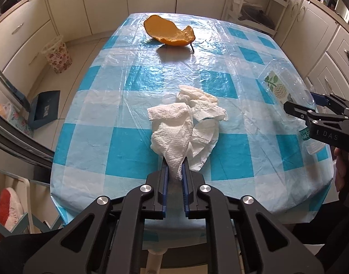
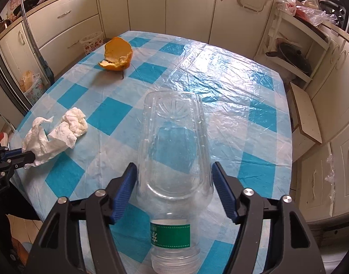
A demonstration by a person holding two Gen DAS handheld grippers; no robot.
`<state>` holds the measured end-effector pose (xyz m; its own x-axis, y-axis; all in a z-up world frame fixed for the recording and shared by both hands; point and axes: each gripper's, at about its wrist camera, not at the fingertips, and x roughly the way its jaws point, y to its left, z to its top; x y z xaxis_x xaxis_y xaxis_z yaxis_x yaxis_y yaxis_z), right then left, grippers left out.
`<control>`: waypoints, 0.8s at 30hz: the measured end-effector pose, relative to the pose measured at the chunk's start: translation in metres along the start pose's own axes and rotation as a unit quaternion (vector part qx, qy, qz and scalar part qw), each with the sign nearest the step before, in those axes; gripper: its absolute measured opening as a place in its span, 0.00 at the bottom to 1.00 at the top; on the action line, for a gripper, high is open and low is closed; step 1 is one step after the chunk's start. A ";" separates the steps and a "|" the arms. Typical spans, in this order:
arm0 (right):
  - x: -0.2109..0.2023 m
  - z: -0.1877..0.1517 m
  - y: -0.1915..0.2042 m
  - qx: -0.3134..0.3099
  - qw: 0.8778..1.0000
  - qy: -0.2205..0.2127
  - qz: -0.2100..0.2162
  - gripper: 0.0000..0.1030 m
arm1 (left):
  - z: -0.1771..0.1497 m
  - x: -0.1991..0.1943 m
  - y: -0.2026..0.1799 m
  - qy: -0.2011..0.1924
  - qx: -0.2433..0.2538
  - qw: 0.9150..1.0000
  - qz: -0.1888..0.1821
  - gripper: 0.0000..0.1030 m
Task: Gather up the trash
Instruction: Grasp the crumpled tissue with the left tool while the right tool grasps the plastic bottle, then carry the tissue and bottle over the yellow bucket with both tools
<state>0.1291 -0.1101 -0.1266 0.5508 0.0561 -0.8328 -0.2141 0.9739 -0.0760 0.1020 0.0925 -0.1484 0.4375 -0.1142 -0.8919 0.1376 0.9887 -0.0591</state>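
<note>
White crumpled paper towel pinched in left tongs; right tongs wide around clear plastic bottle on blue-checked desk.

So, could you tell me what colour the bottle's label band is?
Green, on the clear bottle; clearest in the right wrist view.

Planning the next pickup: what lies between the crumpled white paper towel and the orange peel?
Only bare blue-checked plastic tablecloth between the paper towel and orange peel, in both wrist views.
</note>
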 end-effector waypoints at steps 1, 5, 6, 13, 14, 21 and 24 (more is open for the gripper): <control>0.001 0.000 0.000 0.001 1.000 0.001 0.001 0.69 | 0.000 0.002 0.001 0.003 -0.002 1.000 0.004 0.15; 0.001 0.003 0.000 0.002 1.000 -0.003 0.002 0.69 | 0.001 0.002 -0.001 -0.004 0.005 1.000 0.028 0.44; 0.001 0.003 0.001 0.001 1.000 -0.003 0.001 0.69 | 0.001 0.001 -0.003 -0.008 0.010 0.999 0.036 0.46; 0.004 0.001 0.002 -0.005 1.000 0.007 0.005 0.55 | -0.002 0.006 -0.018 -0.006 0.058 0.996 0.064 0.50; 0.004 0.001 0.002 -0.005 1.000 0.007 0.006 0.55 | -0.003 0.008 -0.019 -0.002 0.061 0.996 0.067 0.50; -0.008 -0.001 -0.004 -0.001 1.000 -0.003 0.007 0.55 | -0.008 0.008 -0.026 0.003 0.074 0.996 0.053 0.24; -0.015 -0.002 -0.009 0.006 1.000 -0.008 0.008 0.55 | -0.010 0.005 -0.033 0.003 0.083 0.995 0.045 0.12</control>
<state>0.1209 -0.1207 -0.1147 0.5597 0.0758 -0.8252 -0.2132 0.9755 -0.0549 0.0906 0.0605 -0.1552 0.4495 -0.0242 -0.8930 0.2433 0.9652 0.0963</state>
